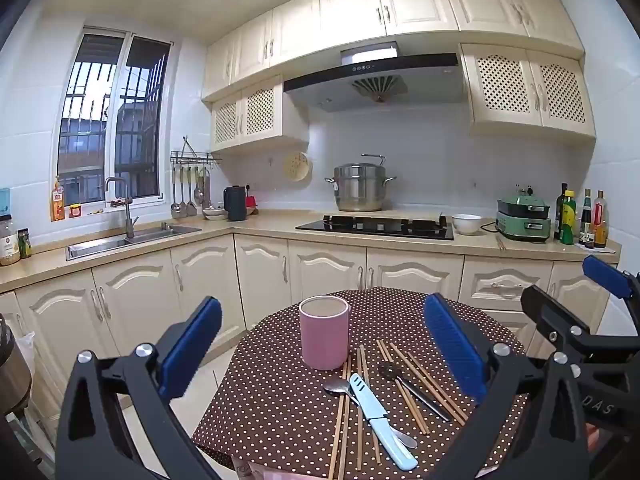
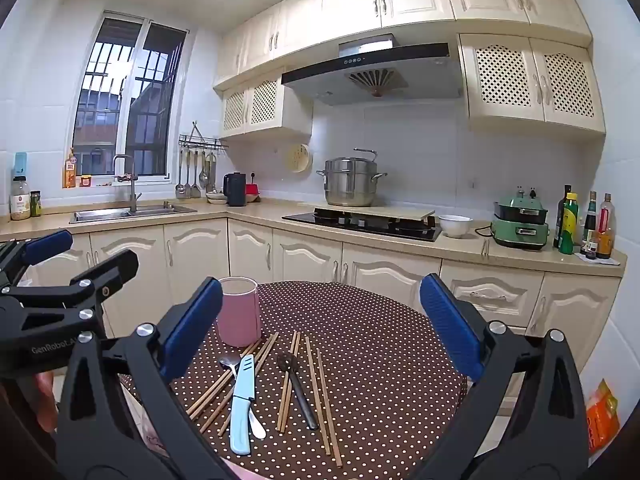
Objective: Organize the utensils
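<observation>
Both your grippers hang over the near edge of the table (image 1: pixel 280 400), fingers spread wide, nothing between them: left gripper (image 1: pixel 322 348), right gripper (image 2: pixel 320 326). In the left view the right gripper shows at the right edge; in the right view the left one shows at the left edge. The utensils lie loose on the dotted cloth, near side of the table. One pink cup (image 1: pixel 324 332) stands upright at the far left of the pile, open top, and I can't tell what's inside. Just near of it: one metal spoon (image 1: pixel 338 387), one light-blue knife (image 1: pixel 380 420) lying across the spoon's handle and over some chopsticks (image 1: pixel 340 432). To the right, one dark slotted spoon (image 1: pixel 412 390) lies over more chopsticks. Chopsticks: roughly eight or nine sticks, crossing each other, so exact count unclear. The knife and both spoons sit on top of the sticks, so they block the sticks under them. The cup touches or nearly touches the far ends of the left sticks. Around: counter along the far wall with one sink (image 1: pixel 120 240) far left, one stove (image 1: pixel 376 227), one steel pot (image 1: pixel 360 188) on it, one white bowl (image 1: pixel 466 223), one green cooker (image 1: pixel 522 218), a cluster of bottles (image 1: pixel 580 218) far right, one dark kettle (image 1: pixel 235 203).
</observation>
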A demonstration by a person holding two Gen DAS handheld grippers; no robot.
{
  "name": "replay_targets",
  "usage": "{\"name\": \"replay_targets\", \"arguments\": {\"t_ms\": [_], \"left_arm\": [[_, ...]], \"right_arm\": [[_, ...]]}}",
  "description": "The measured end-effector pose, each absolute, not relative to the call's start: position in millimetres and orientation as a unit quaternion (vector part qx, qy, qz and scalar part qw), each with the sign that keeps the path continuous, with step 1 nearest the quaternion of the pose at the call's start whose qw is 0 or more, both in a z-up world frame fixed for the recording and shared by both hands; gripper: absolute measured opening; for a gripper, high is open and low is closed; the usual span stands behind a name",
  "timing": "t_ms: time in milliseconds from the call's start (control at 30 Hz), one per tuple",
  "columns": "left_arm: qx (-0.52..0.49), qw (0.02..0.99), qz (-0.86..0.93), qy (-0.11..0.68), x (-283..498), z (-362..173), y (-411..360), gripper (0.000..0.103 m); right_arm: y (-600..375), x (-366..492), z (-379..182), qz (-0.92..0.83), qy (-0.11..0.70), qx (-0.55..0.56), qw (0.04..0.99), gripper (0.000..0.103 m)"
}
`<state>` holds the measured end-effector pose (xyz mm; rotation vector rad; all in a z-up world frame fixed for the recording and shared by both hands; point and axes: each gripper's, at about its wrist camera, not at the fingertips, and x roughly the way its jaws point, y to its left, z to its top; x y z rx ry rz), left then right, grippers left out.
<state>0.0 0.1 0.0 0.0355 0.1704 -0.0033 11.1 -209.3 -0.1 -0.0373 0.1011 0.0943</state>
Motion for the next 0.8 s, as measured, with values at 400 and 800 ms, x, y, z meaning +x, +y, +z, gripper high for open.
{"name": "replay_targets", "arguments": {"t_ms": [400, 800], "left_arm": [[0.017, 0.996, -0.003, 0.086, 1, -8, 0, 0.099], [0.017, 0.996, -0.003, 0.092, 6, -20, 5, 0.099]], "right_arm": [[-204, 14, -9, 0.044, 0.055, -0.02, 0.997, 0.097], [-205, 15, -6, 0.045, 0.065, -0.018, 0.997, 0.097]]}}
